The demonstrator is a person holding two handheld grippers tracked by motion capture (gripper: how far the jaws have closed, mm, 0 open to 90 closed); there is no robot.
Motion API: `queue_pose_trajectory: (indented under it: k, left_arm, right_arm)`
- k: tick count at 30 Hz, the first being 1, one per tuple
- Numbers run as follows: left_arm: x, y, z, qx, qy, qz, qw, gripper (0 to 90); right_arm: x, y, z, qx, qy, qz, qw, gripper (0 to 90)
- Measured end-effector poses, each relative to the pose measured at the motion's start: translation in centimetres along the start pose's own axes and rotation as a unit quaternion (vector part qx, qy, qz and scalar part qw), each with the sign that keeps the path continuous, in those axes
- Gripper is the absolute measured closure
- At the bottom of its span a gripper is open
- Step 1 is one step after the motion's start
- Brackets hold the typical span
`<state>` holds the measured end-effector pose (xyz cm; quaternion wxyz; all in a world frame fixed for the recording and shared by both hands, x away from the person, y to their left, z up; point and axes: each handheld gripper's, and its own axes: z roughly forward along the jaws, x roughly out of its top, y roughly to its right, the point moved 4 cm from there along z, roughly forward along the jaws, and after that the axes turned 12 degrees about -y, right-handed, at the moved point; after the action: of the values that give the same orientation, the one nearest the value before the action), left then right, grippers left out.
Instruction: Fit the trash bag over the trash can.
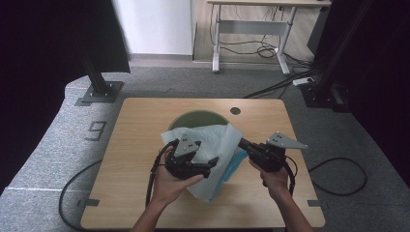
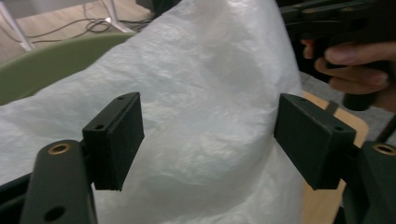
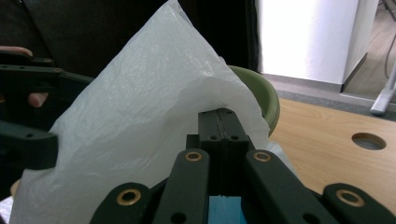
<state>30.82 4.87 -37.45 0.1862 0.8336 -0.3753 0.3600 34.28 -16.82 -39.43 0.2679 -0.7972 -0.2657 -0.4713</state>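
- Two hand-held grippers work one thin white plastic bag [image 1: 212,145], which I hold raised just in front of the green bin [image 1: 196,117] standing on the wooden surface [image 1: 145,193].
- My right hand-held gripper [image 3: 219,122] has its jaws pressed flat together on an edge of the bag; the film drapes away from the pinch, so this side serves as the anchor that keeps the bag off the surface.
- My left hand-held gripper [image 2: 208,140] stands wide, its pads to either side of the bag's bulging face; I see no pad pressing the film, so nothing is held there yet.
- That spread stance, I judge, is meant to take a second hold on the opposite edge, so the mouth can be pulled apart.
- Something blue [image 1: 232,166] shows under the bag's lower right edge in the high view; I cannot tell what it is.
- Keeping the bag so near the bin makes sense if it is to line it: once opened, it has little way to go to the rim.
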Motion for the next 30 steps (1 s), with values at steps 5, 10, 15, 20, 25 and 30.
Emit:
queue_pose_trajectory:
  k: [5, 10, 15, 20, 25, 30]
  left_arm:
    - [0.1, 0.4, 0.2, -0.009, -0.007, 0.002, 0.9999, 22.6]
    - [0.1, 0.1, 0.7, 0.002, -0.011, 0.001, 0.9999, 36.4]
    - [0.1, -0.1, 1.0, -0.017, -0.019, 0.005, 0.9997, 64.1]
    - [0.3, -0.3, 0.9, -0.038, -0.018, 0.003, 0.9991, 77.1]
    - [0.5, -1.1, 0.9, -0.048, -0.008, -0.004, 0.9988, 87.3]
    - [0.7, -2.3, 0.7, -0.041, 0.005, -0.019, 0.9990, 89.2]
  right_arm:
    - [0.2, -0.4, 0.3, -0.011, -0.003, -0.011, 0.9999, 88.6]
    - [0.2, -0.6, 0.4, -0.007, -0.002, -0.011, 0.9999, 88.6]
    - [0.2, -0.7, 0.3, 0.000, -0.001, -0.013, 0.9999, 88.5]
    - [0.1, -0.7, 0.2, 0.003, 0.000, -0.014, 0.9999, 84.0]
    - [0.1, -0.8, -0.2, 0.002, 0.009, -0.024, 0.9997, 70.5]
    - [-0.1, -0.8, -1.4, -0.010, 0.027, -0.031, 0.9991, 59.8]
